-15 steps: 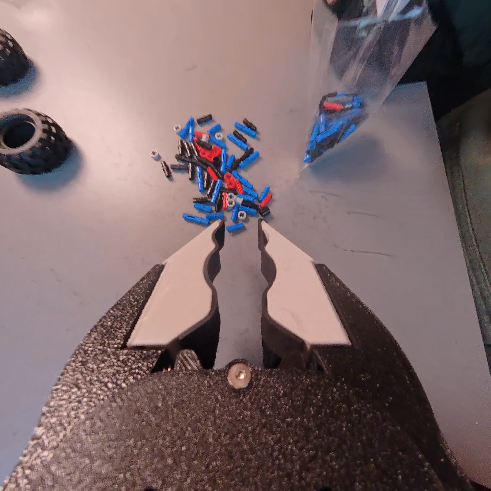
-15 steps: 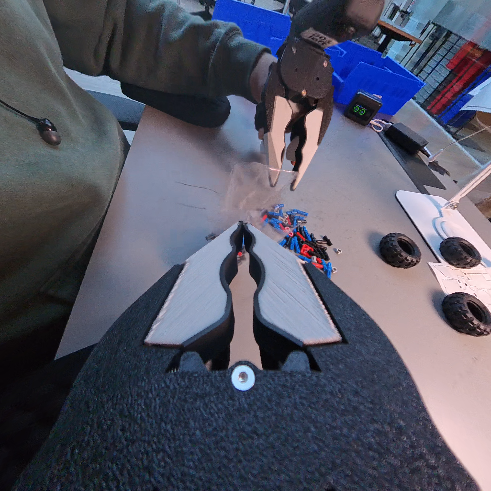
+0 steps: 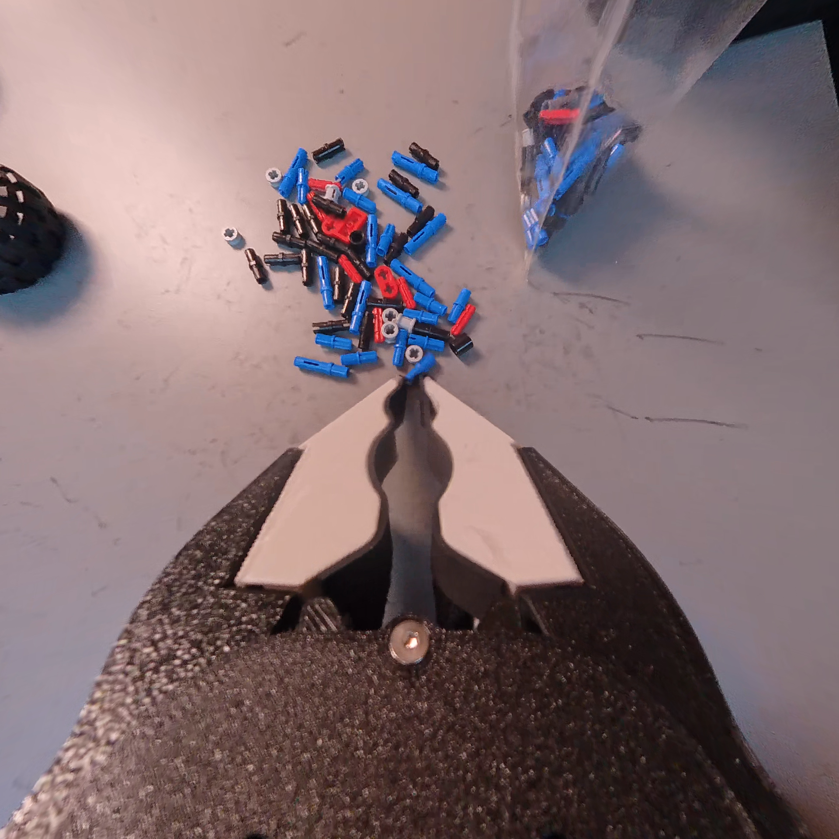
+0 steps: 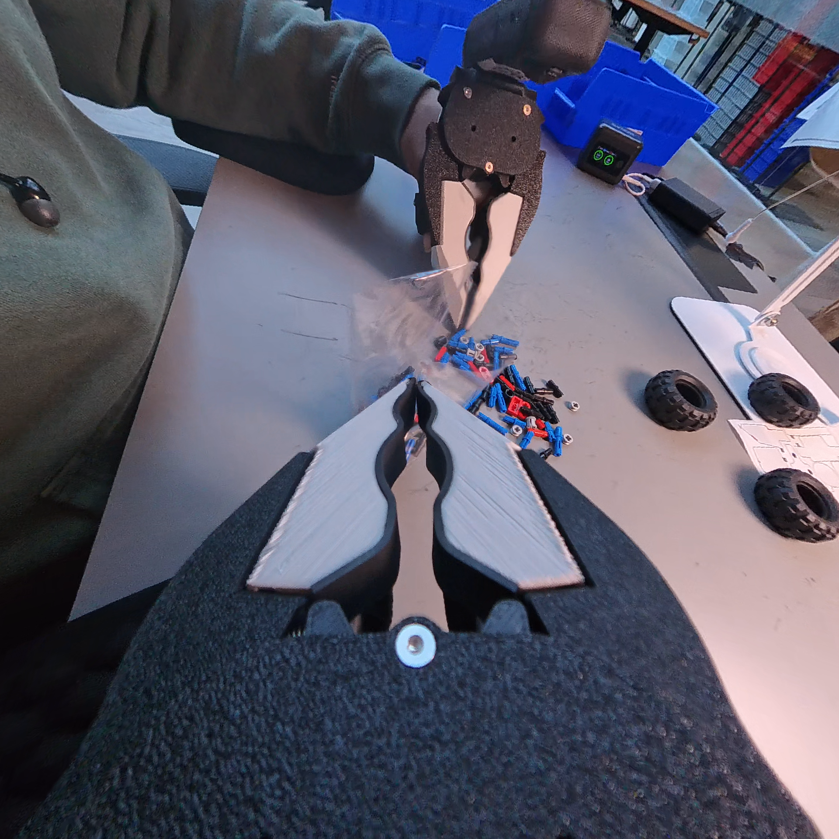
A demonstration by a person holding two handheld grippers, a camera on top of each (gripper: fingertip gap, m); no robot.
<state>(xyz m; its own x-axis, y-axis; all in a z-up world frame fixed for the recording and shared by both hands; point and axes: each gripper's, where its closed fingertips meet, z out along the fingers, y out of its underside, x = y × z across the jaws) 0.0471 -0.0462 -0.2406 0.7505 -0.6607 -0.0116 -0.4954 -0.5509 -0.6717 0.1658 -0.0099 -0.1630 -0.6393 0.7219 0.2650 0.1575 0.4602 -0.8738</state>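
Setting: a grey, scuffed bench in a workshop; blue bins stand at its far edge.
Blue pin: one small blue pin lies at the near edge of the spill, pointing toward the left wrist camera; its near end sits between the tips of the left claw.
Left claw: closed to a narrow slit, tips down at the bench; it appears to nip that pin by its end, though the contact itself is too small to see clearly.
Handling: the pin looks light, stiff and smooth, so it likely slips or flicks away under a skewed pinch; a hold across the middle of its barrel looks surer than one at the tip.
Pile: a loose pile of blue, black and red pins with a few grey bushes lies flat just beyond the claw; some pieces touch or overlap.
Clear bag: a clear bag hangs beside the pile, more pins gathered in its lower corner, which is near the bench; the film looks thin, limp and slippery.
Right claw: the right claw is closed on the bag's film.
Around: three black tyres, a white lamp base and a printed sheet lie well apart from the pile; a green sleeve reaches to the left claw.
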